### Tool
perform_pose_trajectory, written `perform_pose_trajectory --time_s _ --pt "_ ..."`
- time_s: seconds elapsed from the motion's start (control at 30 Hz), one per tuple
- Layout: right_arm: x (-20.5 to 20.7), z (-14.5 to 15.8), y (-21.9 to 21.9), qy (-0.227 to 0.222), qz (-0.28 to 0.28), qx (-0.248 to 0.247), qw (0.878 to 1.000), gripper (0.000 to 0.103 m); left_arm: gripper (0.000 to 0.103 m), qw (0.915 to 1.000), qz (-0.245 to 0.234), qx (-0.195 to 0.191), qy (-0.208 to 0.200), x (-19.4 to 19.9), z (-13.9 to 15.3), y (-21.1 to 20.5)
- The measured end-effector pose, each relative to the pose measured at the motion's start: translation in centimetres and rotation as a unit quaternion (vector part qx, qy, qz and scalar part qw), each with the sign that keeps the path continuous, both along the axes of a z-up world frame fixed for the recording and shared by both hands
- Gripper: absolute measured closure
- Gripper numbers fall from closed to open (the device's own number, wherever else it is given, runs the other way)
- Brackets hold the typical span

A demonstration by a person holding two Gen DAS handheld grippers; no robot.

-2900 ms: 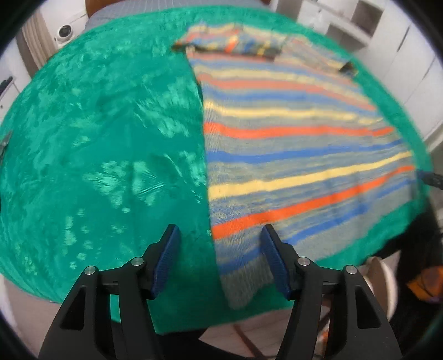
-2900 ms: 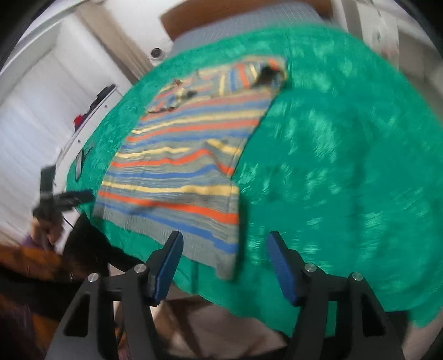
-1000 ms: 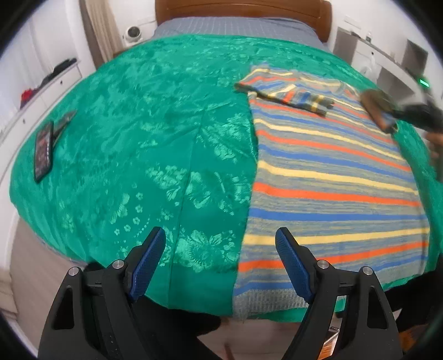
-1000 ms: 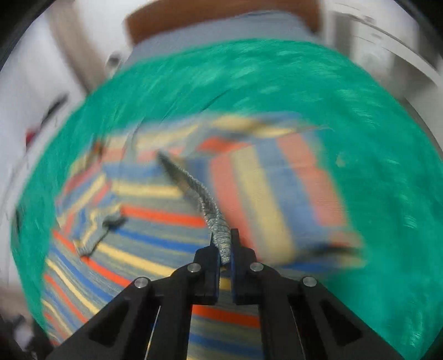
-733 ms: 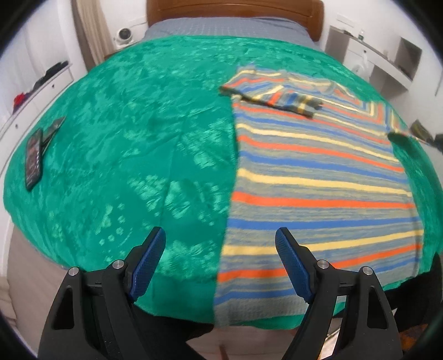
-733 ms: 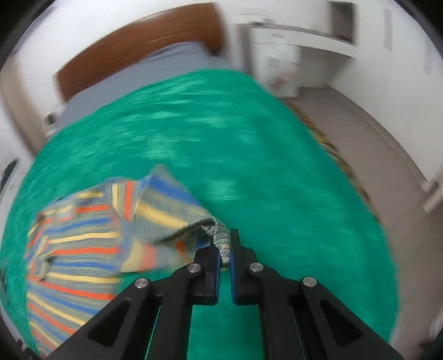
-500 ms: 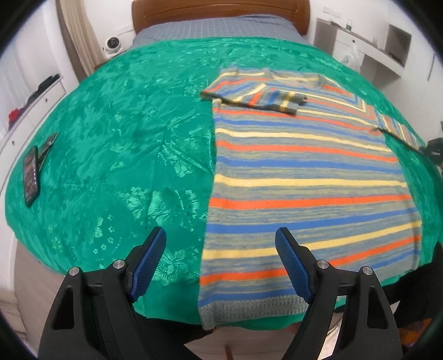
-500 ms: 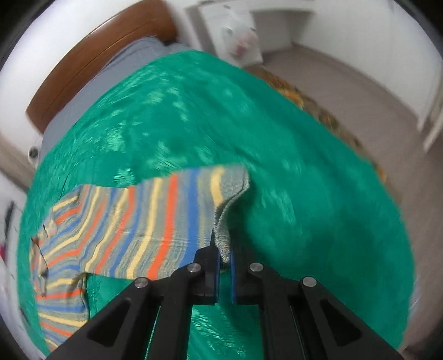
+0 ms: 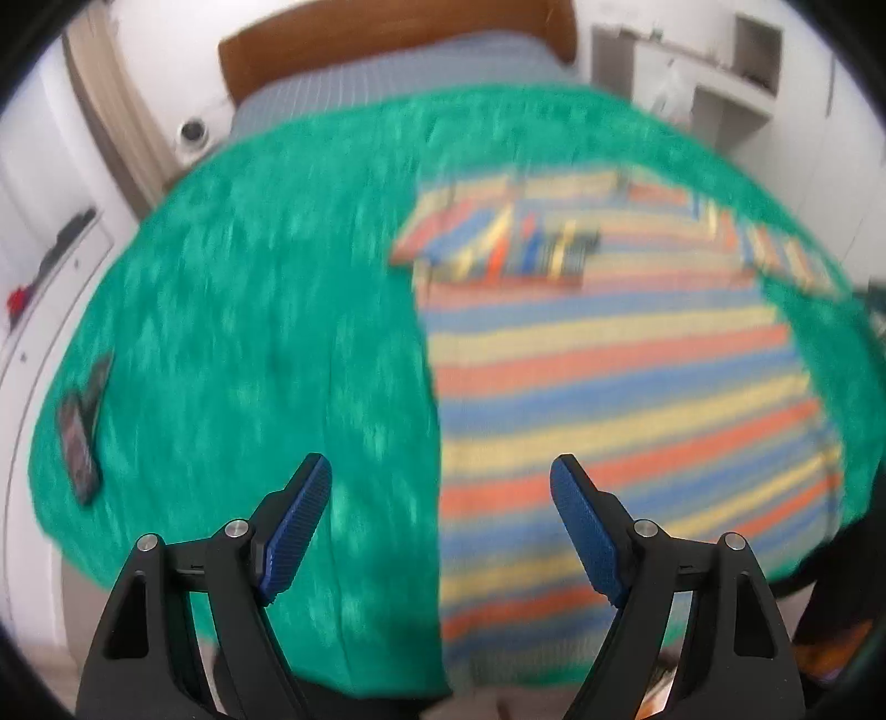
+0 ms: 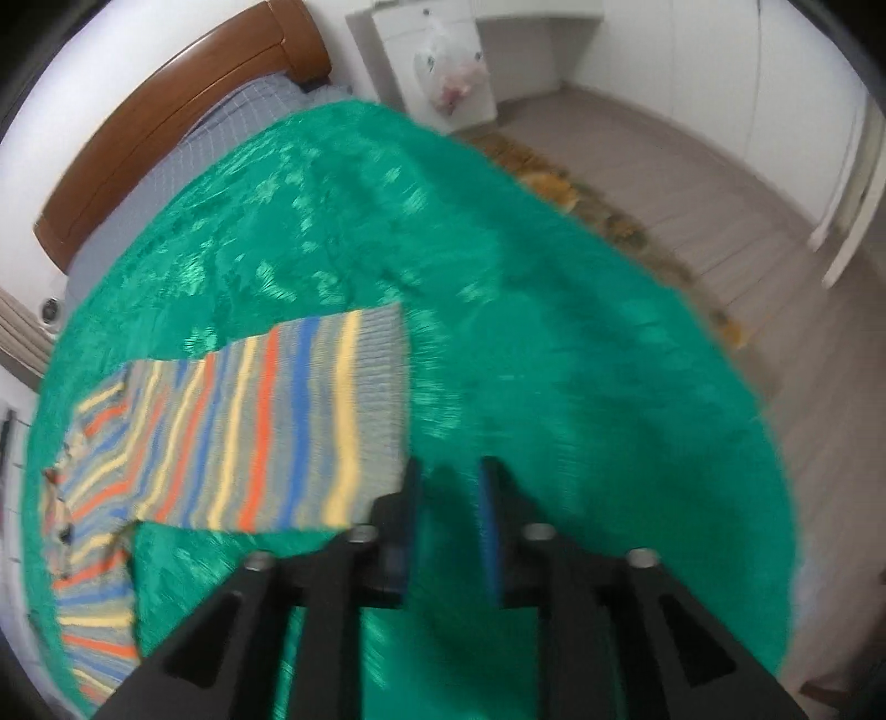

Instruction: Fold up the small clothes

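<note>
Both tools gape empty — left tool, right tool — sweater lengthwise toward headboard

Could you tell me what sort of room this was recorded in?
Most likely a bedroom: a bed with a wooden headboard and green bedspread, where the striped sweater lies, plus white cabinets.

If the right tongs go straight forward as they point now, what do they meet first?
Most likely the green bedspread: the right tongs stand open with only that cloth between and beyond the tips. The striped sleeve lies just to their left, though blur makes depth uncertain.
</note>
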State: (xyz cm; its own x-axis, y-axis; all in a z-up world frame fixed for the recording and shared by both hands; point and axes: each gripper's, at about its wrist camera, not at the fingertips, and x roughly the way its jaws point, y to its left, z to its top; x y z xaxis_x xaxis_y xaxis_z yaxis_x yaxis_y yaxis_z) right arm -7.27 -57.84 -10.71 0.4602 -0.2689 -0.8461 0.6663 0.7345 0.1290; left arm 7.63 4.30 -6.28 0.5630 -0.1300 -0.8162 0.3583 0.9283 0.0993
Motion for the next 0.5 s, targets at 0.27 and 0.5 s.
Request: perform_pose_trajectory --time_s 0.27,0.5 --pt "-3.9 1.1 8.6 -0.051 0.068 -0.029 0.996 0.046 0.008 0.9886 -0.15 0.012 0.0 9.1 -0.4 -10.7" --pt "-3.6 -2.5 13.6 -0.046 0.107 0.005 0.993 0.046 0.038 0.9863 -0.113 0.082 0.087 15.7 -10.5 -15.5"
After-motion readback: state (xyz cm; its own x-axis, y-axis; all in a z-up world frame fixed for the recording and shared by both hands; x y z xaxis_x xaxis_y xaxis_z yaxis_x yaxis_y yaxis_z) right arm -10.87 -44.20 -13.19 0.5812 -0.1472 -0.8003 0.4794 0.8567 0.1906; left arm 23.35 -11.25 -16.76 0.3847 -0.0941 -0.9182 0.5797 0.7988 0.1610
